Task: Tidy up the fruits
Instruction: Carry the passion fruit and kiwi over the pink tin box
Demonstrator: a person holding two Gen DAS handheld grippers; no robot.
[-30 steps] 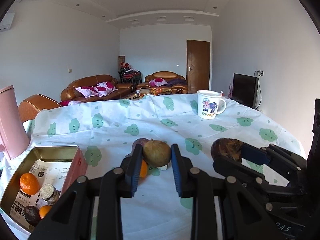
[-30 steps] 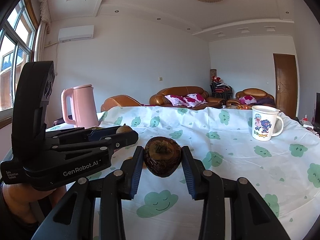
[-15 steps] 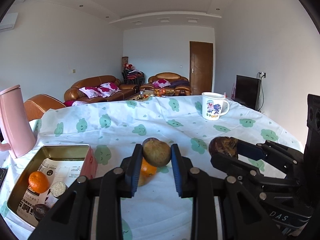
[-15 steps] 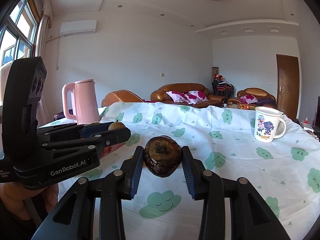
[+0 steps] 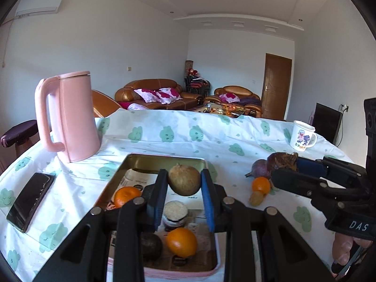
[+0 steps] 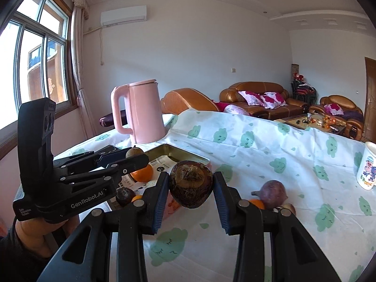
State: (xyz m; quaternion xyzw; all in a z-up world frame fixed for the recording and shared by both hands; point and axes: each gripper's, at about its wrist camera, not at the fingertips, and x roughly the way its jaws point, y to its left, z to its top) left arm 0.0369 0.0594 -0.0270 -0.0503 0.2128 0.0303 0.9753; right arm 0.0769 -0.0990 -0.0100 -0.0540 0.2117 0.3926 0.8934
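Both held fruits nearer tin [image 5: 164,158]

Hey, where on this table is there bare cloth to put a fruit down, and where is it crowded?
Free: the tablecloth between the pink kettle and the mug, beyond the tin; also the near cloth in the right wrist view. Crowded: inside the tin, with oranges and a jar, and the loose fruit cluster to its right. The phone takes the left edge.

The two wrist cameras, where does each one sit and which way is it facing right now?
Left wrist: on the left gripper, looking along its fingers over the tin tray; it holds a tan fruit; the right gripper shows alongside.
Right wrist: on the right gripper, holding a dark brown fruit; the left gripper and a hand show.
Both share the pink kettle, tray and mug.
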